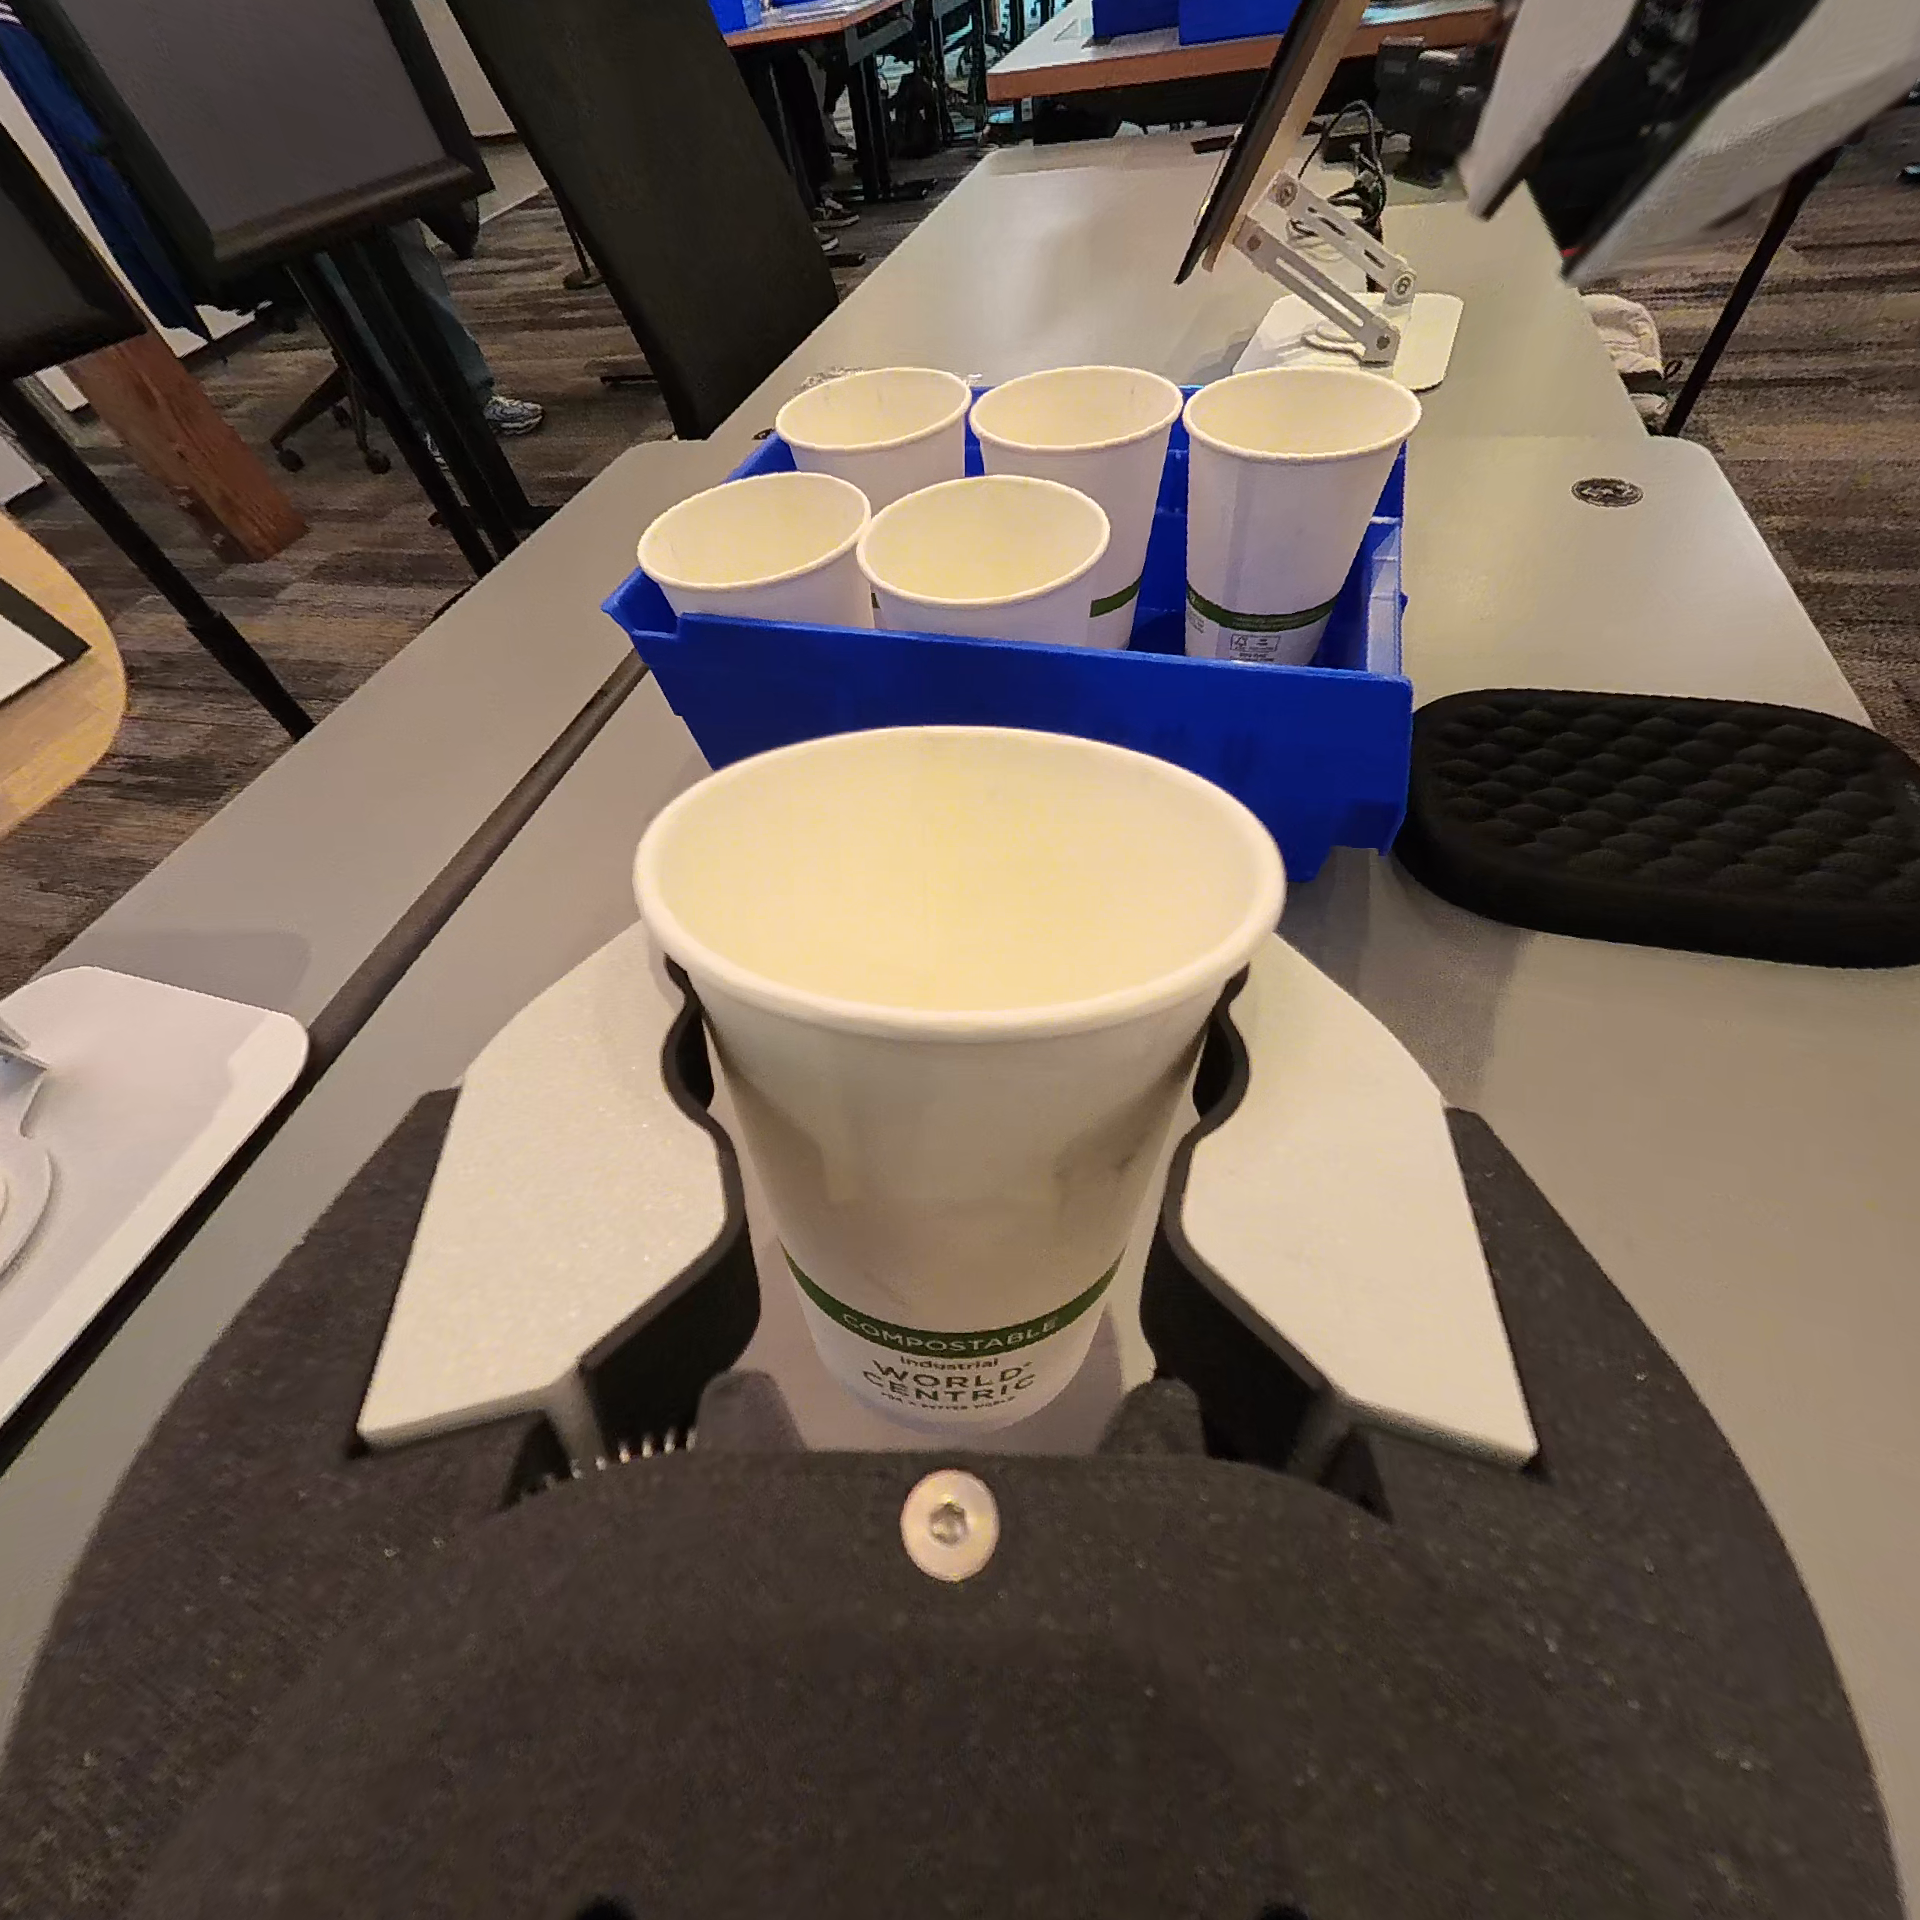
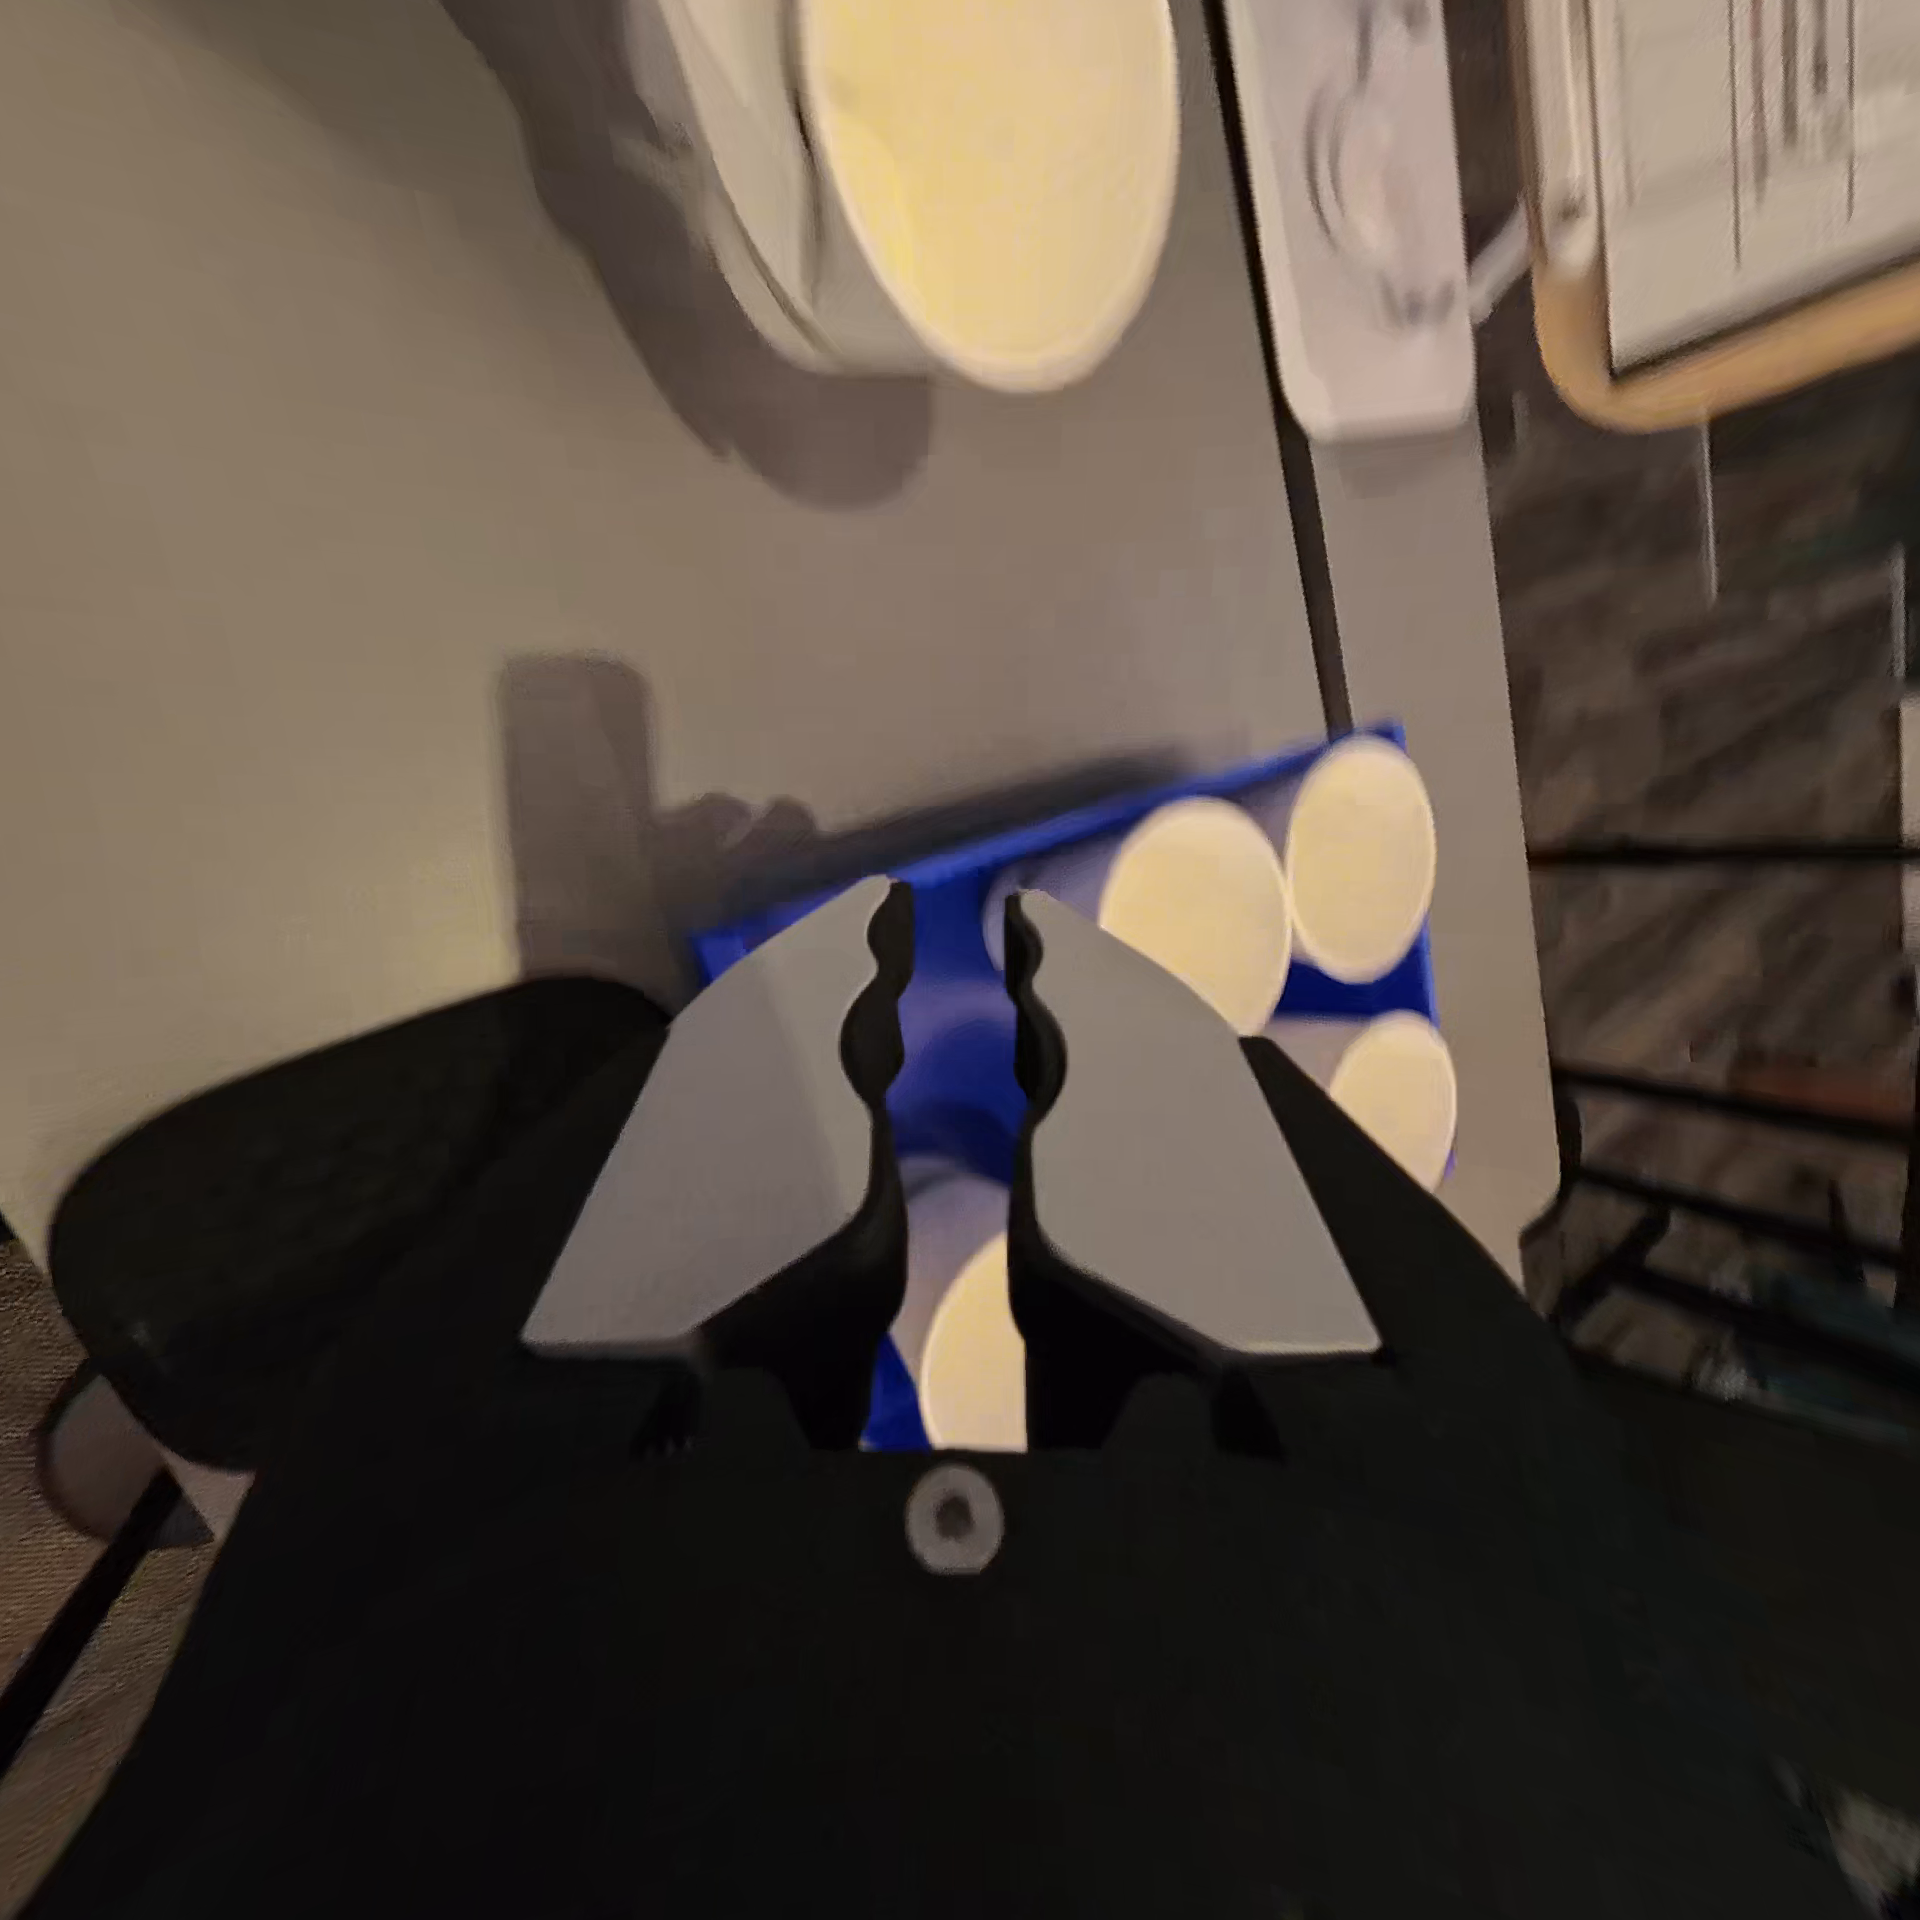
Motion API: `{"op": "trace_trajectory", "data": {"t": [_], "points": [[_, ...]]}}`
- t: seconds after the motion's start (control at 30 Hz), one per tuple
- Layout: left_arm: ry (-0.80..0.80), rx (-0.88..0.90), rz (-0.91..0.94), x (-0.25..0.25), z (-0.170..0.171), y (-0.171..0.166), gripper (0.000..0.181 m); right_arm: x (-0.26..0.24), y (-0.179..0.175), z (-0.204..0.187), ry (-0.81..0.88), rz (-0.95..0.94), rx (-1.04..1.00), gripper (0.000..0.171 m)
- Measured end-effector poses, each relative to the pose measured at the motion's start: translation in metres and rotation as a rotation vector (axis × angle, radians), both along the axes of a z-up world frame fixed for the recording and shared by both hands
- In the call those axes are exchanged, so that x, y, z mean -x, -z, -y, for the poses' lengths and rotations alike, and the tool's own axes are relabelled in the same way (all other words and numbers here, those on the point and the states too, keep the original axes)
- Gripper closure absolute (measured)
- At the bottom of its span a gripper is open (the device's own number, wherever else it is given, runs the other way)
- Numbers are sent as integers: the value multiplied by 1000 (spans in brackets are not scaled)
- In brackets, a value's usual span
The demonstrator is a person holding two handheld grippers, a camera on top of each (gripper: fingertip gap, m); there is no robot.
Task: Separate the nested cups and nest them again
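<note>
Black textured pad (image 1: 1662, 826) beside bin (image 1: 1039, 717)

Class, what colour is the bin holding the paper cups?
Bright blue bin; the cups are white. Clearest in the left wrist view.

White paper cup (image 1: 961, 1049) up front, cream inside, a green band round its lower wall, gripped between pale grey fingers (image 1: 582, 1195) with black pads on a speckled charcoal body. Behind it, more white cups (image 1: 1294, 499) with green bands in a bright blue bin (image 1: 1039, 717). Grey table (image 1: 1621, 1143), and a black mat (image 1: 1673, 821) with a dimpled honeycomb pattern.
</note>
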State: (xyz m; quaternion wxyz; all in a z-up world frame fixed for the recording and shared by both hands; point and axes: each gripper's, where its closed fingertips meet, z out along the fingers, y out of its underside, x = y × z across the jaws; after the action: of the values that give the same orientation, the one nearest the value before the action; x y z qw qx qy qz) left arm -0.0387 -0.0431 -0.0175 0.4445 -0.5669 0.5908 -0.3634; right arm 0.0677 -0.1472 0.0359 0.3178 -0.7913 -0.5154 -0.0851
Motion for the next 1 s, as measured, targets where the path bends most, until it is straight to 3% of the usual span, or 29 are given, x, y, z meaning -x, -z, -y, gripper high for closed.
{"op": "trace_trajectory", "data": {"t": [0.13,0.3,0.53,1.0], "points": [[23,-10,-6,-1,6,-1,89,66,1,-15,-177,-2,7,154],[77,-2,3,-1,17,-4,88,106,12,-34,-290,24,11,155],[208,85,29,1,38,-11,89,116,24,-36,-359,29,52,157],[265,69,27,1,49,-11,88,124,39,-26,-401,37,122,168]]}}
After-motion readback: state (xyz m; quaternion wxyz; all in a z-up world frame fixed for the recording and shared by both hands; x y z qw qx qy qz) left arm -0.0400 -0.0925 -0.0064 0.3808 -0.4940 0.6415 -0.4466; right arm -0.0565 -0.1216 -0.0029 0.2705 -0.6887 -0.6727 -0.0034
